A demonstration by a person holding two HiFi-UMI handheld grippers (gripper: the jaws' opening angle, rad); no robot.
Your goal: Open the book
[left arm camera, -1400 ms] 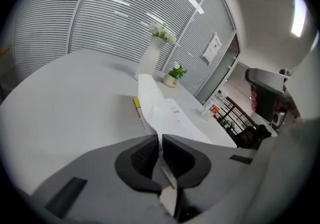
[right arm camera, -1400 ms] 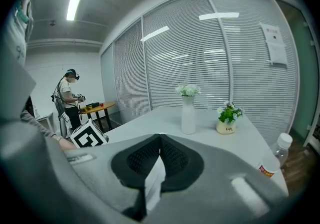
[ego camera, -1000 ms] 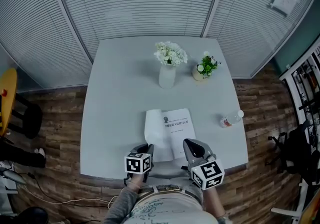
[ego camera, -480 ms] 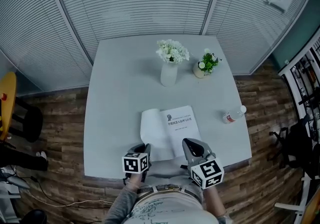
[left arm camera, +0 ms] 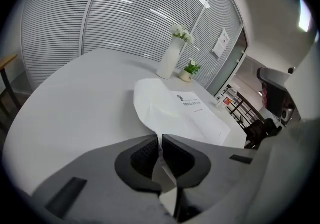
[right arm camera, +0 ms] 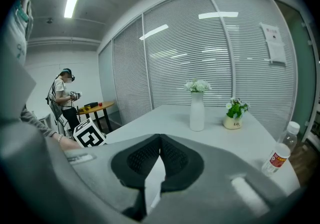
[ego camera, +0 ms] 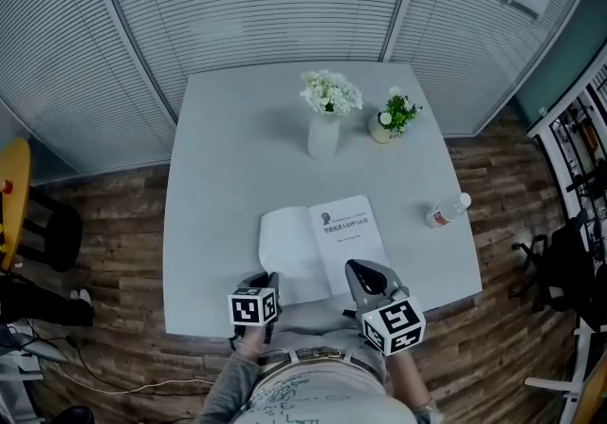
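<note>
Clamping the corner of the thin white book's [ego camera: 349, 232] cover leaf [ego camera: 285, 251] in the grey left gripper [ego camera: 272, 278], drawn further left than a second ago (leaf spread wider, almost flat). Alongside, grey right gripper [ego camera: 353, 268] closed on nothing over the book's near edge, at the pale grey table's [ego camera: 218, 156] front.

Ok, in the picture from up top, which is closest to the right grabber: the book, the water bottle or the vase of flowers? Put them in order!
1. Book: just in front of the right gripper, slightly to its left.
2. Bottle: lying farther off, over on the right side.
3. Vase: farthest, at the back, near the middle.
</note>
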